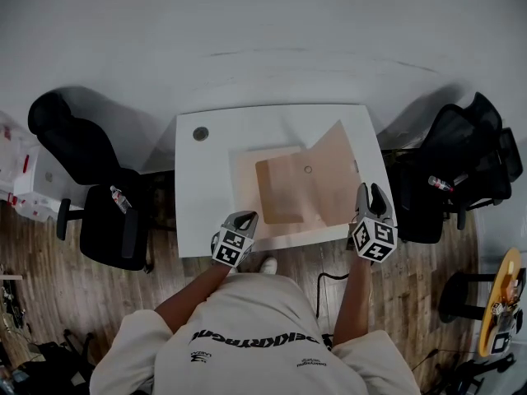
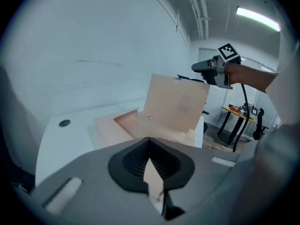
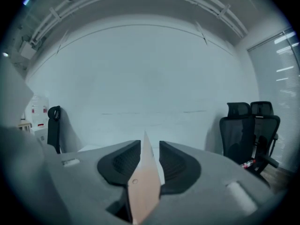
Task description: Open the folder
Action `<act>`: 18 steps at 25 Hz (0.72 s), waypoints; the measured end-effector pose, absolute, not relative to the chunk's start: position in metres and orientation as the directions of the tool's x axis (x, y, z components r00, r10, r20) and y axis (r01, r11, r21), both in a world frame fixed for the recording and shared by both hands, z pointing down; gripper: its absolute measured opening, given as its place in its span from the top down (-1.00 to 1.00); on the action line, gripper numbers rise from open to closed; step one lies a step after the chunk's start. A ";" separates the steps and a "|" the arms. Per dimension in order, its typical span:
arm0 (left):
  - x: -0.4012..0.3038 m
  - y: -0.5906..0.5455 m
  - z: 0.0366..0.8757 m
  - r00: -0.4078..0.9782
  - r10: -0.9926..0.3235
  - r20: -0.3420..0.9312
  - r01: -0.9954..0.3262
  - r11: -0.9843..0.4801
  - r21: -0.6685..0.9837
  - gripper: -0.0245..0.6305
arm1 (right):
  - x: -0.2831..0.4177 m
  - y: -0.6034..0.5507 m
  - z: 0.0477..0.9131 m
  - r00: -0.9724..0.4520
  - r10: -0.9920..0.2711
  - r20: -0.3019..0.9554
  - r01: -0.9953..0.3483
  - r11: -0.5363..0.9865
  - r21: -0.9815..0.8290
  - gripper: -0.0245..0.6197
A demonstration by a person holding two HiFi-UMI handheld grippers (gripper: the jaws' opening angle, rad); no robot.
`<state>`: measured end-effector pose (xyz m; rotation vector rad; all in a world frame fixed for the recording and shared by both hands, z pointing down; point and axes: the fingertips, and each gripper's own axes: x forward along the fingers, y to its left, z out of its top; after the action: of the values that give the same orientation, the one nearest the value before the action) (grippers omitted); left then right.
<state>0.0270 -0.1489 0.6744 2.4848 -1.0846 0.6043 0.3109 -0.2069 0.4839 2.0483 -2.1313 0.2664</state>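
Note:
A beige folder (image 1: 284, 192) lies on the white table (image 1: 206, 179), its top cover (image 1: 336, 159) lifted and standing up on the right side. My left gripper (image 1: 241, 218) is at the folder's near left corner. In the left gripper view its jaws (image 2: 149, 146) are shut on a thin beige edge of the folder (image 2: 152, 177), with the raised cover (image 2: 176, 104) beyond. My right gripper (image 1: 370, 190) is held up at the cover's right edge and also shows as the right gripper (image 2: 202, 68) above that cover. Its jaws (image 3: 150, 146) stand apart, and the cover (image 3: 143, 186) is edge-on between them, unpressed.
A round grommet (image 1: 200, 133) sits in the table's far left corner. Black office chairs stand to the left (image 1: 90, 179) and right (image 1: 469, 163) of the table. A yellow round side table (image 1: 504, 299) is at the far right, and white boxes (image 1: 25, 175) at the far left.

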 end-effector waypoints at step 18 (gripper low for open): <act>0.019 -0.121 0.615 0.640 -0.654 0.404 -0.748 -0.651 0.131 0.93 | 0.190 -0.151 0.474 -0.182 -0.969 0.168 -0.983 0.184 -0.005 0.92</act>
<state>0.0192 -0.1208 0.6154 2.5760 -1.1302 0.4679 0.1898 -0.1514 0.4744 1.9227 -2.3166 0.1679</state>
